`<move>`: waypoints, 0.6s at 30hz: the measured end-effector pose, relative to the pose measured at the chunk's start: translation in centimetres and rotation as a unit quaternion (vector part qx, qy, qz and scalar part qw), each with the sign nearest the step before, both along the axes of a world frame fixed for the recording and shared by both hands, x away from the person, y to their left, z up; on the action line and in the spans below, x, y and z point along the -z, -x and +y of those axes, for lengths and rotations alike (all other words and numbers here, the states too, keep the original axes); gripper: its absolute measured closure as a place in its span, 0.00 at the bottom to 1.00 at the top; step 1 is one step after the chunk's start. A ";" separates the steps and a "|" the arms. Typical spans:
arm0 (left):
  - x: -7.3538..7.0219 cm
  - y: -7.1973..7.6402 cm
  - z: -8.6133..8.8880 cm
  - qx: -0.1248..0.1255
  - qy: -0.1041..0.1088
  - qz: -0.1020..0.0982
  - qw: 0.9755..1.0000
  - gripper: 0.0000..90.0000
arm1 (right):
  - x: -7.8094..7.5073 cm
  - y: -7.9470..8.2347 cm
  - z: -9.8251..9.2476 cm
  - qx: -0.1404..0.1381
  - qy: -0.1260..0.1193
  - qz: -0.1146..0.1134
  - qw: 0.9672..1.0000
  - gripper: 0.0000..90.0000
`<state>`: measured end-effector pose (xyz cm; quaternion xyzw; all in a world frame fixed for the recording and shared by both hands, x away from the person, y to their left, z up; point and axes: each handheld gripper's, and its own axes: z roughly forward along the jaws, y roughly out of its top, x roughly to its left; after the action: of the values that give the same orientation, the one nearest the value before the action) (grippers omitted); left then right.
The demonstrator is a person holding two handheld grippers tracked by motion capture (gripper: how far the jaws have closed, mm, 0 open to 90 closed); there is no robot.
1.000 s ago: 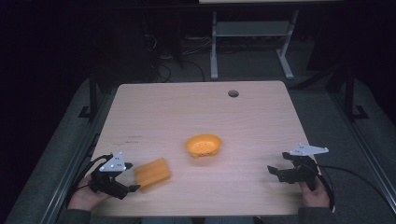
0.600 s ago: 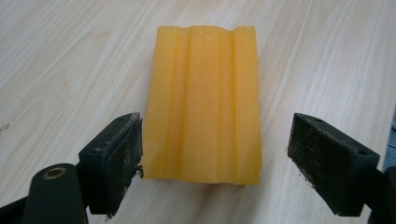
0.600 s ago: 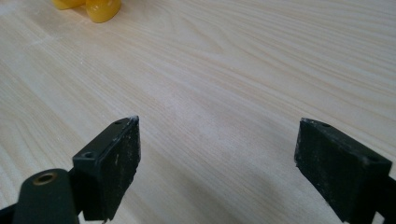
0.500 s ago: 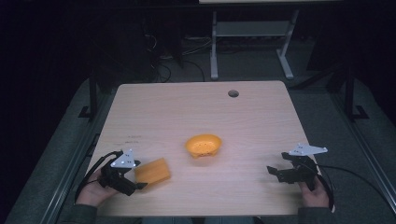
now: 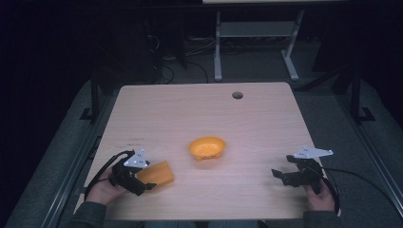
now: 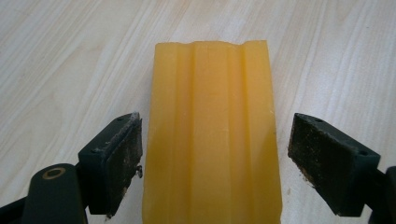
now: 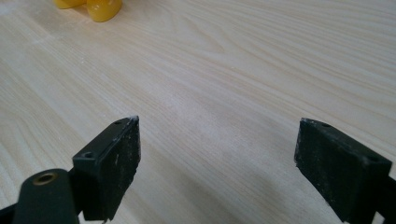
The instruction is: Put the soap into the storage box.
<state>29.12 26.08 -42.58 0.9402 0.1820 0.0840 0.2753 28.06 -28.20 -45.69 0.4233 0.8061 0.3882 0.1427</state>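
A flat orange-yellow ridged block [image 5: 159,174] lies on the wooden table [image 5: 199,114] near its front left corner. My left gripper [image 5: 144,180] is open, with its jaws on either side of the block's near end. In the left gripper view the block [image 6: 212,116] runs lengthwise between the fingers; the left pad [image 6: 122,154] is almost against its edge and the right pad [image 6: 322,158] stands a little apart. An orange bowl [image 5: 206,148] sits at mid-table. My right gripper [image 5: 279,177] is open over bare wood at the front right, holding nothing [image 7: 217,163].
A round cable hole [image 5: 237,95] sits near the table's far edge. The orange bowl's edge [image 7: 100,7] shows far ahead of the right gripper. White table legs [image 5: 218,42] stand on the dark floor beyond the table.
My left gripper has slid to the right until its open jaws straddle the block's near end. The block, the bowl and the right gripper have stayed put.
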 end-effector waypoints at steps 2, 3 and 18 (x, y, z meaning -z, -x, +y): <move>0.1 -0.1 -0.2 -0.001 -0.005 0.002 1.000 0.19 | 0.0 0.0 0.0 0.000 0.000 0.000 1.000 0.15; 0.2 -0.2 -0.2 -0.001 -0.007 0.002 1.000 0.19 | 0.0 0.0 0.0 0.000 0.000 0.000 1.000 0.15; 0.9 -1.0 -1.1 0.003 -0.021 0.018 1.000 0.19 | 0.0 0.0 0.0 -0.002 0.001 0.000 1.000 0.16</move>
<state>30.16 25.00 -43.45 0.9478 0.1825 0.0697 0.2520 28.06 -28.20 -45.70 0.4215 0.8074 0.3877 0.1420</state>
